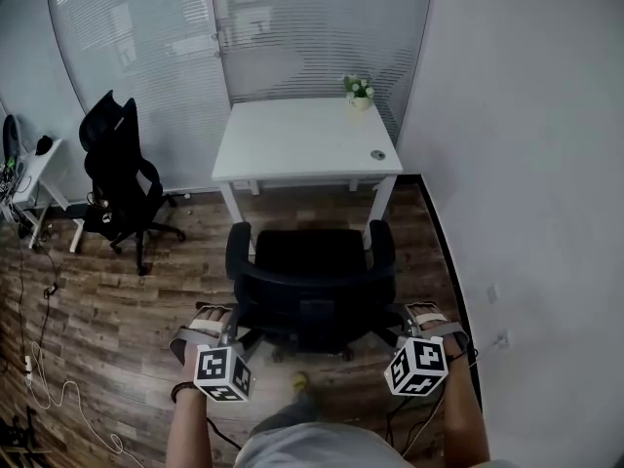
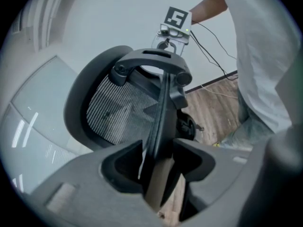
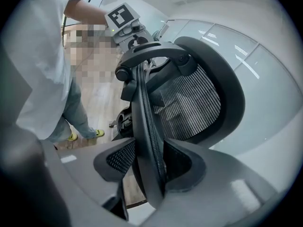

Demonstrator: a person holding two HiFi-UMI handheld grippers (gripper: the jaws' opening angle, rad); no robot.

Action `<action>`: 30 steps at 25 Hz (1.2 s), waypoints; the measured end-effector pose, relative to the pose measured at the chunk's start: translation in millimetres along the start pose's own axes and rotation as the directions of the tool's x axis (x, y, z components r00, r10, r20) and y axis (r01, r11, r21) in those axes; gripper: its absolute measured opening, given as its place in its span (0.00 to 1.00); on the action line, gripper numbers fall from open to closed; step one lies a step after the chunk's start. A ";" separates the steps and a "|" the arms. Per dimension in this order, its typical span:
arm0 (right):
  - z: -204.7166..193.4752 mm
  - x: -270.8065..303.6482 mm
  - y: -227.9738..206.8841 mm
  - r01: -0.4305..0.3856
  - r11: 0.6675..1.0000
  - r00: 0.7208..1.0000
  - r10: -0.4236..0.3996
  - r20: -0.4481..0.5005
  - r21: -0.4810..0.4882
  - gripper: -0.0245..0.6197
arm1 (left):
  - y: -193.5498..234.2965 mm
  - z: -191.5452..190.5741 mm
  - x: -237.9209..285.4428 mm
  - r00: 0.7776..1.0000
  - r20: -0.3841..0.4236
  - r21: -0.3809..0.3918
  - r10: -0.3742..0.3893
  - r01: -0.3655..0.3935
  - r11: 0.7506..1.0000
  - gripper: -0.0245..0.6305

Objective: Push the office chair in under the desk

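Clearly the push is in hand but not finished. The office chair [image 1: 312, 271] stands on the wooden floor [image 1: 117, 291] just near of the white desk [image 1: 302, 139]. Its seat faces the gap between the desk legs and its backrest [image 2: 118, 108] is toward the person. Most of the chair is still out in the open, and only its far edge reaches about level with the desk's front.

The left gripper [image 1: 216, 322] has its jaws set fairly wide and closed over the left rim of the backrest. Its own view shows the dark rim filling the gap, with only a thin sliver of light beside one pad, so that hold looks light. The right gripper [image 1: 421, 315] is clamped the same way on the right rim, which sits snug between its mesh-faced pads.

The next move probably calls for an even shove away from the person with both arms, so that the castors roll straight and the armrests pass between the desk legs without catching. A lopsided push could swivel the seat.

A small pot of flowers [image 1: 358, 91] sits at the desk's far right corner, and a second black chair [image 1: 117, 174] stands well apart to the left.
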State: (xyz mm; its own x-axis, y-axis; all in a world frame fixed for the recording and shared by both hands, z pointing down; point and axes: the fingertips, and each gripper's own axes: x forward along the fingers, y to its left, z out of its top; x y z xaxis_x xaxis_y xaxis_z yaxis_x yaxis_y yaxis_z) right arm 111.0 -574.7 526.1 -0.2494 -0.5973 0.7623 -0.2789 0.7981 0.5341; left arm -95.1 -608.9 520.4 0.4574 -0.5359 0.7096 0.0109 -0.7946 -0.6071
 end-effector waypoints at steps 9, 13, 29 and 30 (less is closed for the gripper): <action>4.0 53.9 -79.7 0.003 1.000 1.000 -0.003 -0.019 0.022 0.32 | 80.2 -21.8 52.4 1.000 0.020 0.020 0.012 -0.013 1.000 0.34; 1.9 72.1 -102.6 0.012 1.000 1.000 -0.011 -0.017 0.026 0.33 | 102.2 -26.8 71.5 0.999 0.030 0.025 0.029 -0.030 0.999 0.34; -6.4 126.5 -185.6 0.016 0.999 1.000 -0.015 -0.015 0.030 0.33 | 179.2 -38.3 130.7 0.999 0.031 0.021 0.041 -0.041 0.999 0.35; -6.0 129.2 -190.2 0.018 0.999 1.000 -0.018 -0.013 0.028 0.33 | 183.6 -39.4 133.1 0.999 0.031 0.020 0.044 -0.044 0.999 0.35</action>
State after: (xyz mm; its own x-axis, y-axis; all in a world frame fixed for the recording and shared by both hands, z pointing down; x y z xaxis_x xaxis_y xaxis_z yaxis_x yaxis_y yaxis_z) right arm 137.3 -803.2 525.2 -0.2320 -0.6102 0.7575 -0.3091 0.7847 0.5374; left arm -67.3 -837.3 517.4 0.4846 -0.5610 0.6711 0.0082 -0.7643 -0.6449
